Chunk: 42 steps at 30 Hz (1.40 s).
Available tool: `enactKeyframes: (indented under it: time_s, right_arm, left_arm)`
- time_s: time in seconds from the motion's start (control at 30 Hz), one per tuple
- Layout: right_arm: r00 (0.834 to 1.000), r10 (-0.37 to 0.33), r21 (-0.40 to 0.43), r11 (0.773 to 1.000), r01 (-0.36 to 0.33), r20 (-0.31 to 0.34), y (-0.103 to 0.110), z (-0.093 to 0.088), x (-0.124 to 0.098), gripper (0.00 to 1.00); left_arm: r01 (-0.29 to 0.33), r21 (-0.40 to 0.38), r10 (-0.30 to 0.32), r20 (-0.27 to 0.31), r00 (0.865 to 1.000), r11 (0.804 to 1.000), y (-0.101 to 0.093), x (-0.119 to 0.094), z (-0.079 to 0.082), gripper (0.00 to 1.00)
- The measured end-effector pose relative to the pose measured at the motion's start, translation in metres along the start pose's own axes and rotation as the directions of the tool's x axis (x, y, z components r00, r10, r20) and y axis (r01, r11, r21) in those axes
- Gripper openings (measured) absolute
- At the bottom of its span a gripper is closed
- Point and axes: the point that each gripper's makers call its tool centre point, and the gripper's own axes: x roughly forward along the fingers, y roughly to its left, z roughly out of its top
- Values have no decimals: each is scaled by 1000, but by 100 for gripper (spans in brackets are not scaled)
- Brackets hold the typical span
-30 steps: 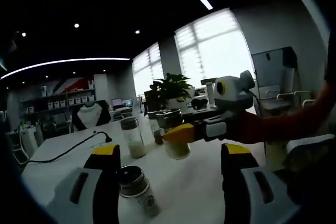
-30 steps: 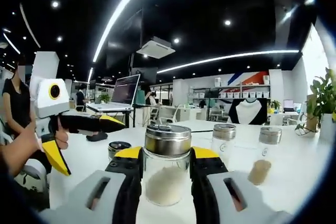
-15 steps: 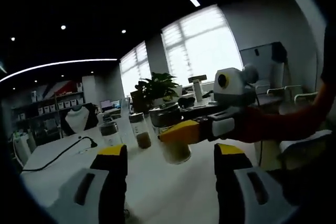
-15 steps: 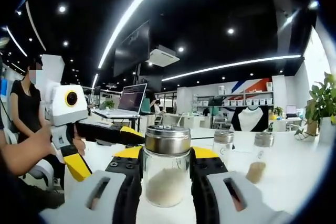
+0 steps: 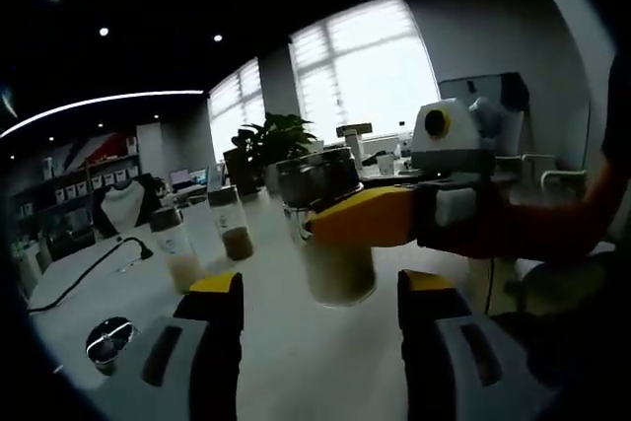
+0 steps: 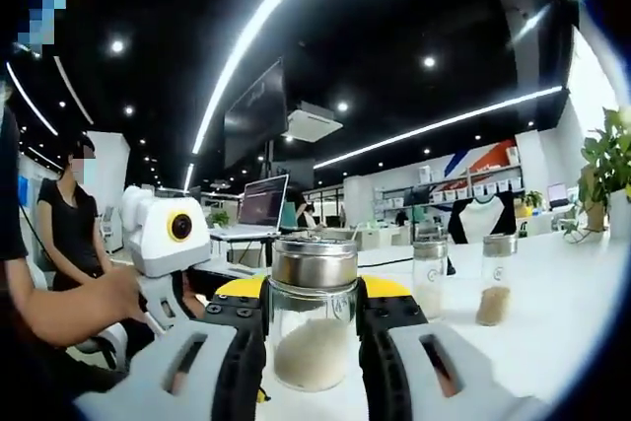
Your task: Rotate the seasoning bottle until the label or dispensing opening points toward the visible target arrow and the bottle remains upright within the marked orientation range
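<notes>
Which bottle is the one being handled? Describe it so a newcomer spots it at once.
Start at the white table and find the yellow-tipped right gripper. Clamped between its jaws is a clear glass seasoning bottle with a metal cap, partly filled with pale grains. Two similar bottles stand free behind it; this one is gripped and held off the table.

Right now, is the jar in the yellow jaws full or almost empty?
Less than half full. In the right gripper view, pale grains fill only the lower part of the seasoning bottle; clear glass sits above, under its metal lid.
</notes>
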Motion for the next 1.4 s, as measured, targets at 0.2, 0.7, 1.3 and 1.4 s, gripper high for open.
enactKeyframes:
  time_s: [0.2,0.7,1.3,1.4]
  right_arm:
    - [997,77,45,996,-76,-12,12,-6,-4,32]
    - [977,195,206,956,-209,85,27,5,-13,33]
    - [998,-24,398,917,-4,65,-15,-3,-12,33]
    - [997,-47,416,909,17,62,-16,-1,-12,33]
  left_arm:
    - [39,-94,-31,80,996,995,-7,7,10,55]
    - [168,-189,-145,128,981,967,-32,6,18,39]
    - [-215,260,219,14,976,941,3,17,16,38]
    - [-251,328,262,8,965,911,5,18,15,38]
